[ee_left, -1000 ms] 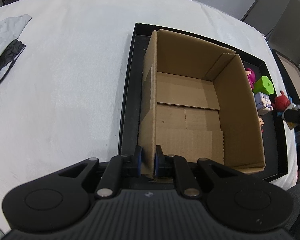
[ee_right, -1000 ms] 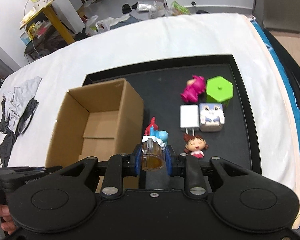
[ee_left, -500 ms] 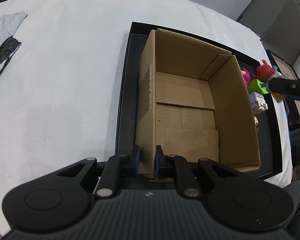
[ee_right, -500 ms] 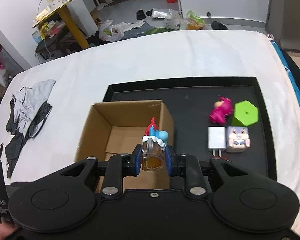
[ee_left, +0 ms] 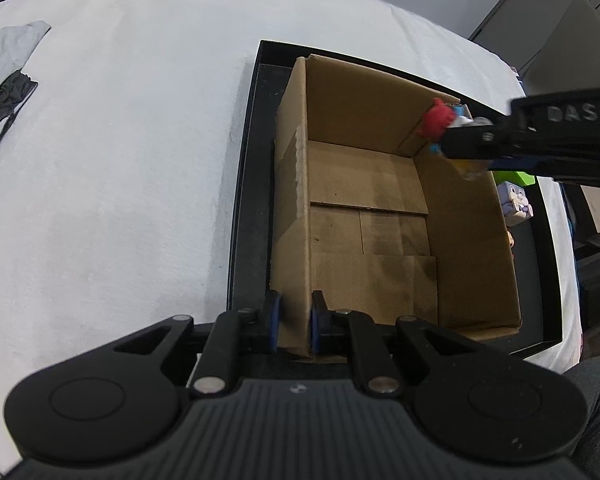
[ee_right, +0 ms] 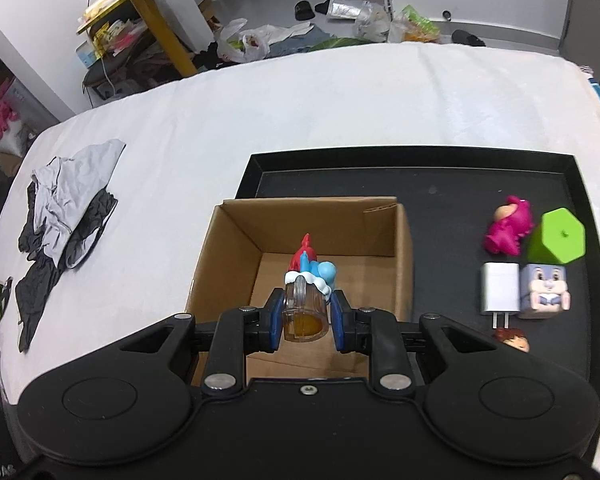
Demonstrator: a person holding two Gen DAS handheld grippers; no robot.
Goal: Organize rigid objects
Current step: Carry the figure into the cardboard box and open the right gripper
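Note:
An open cardboard box point(ee_left: 372, 216) point(ee_right: 236, 248) stands on a black tray point(ee_left: 248, 184) point(ee_right: 440, 192). My left gripper point(ee_left: 293, 326) is shut on the box's near left wall. My right gripper point(ee_right: 305, 318) is shut on a toy figure point(ee_right: 306, 292) with a red top, blue body and clear mug base, held above the box's open top. In the left wrist view the toy figure point(ee_left: 440, 118) hangs over the box's far right corner.
On the tray right of the box lie a pink figure point(ee_right: 508, 232), a green hexagonal block point(ee_right: 560, 240), a white charger point(ee_right: 498, 290), a grey rabbit cube point(ee_right: 546, 290) and a small doll head point(ee_right: 514, 338). Grey and black clothes point(ee_right: 64, 208) lie left on the white cloth.
My right gripper has carried the toy figure left, from beside the box to above its opening. My left gripper has kept its hold on the box wall.

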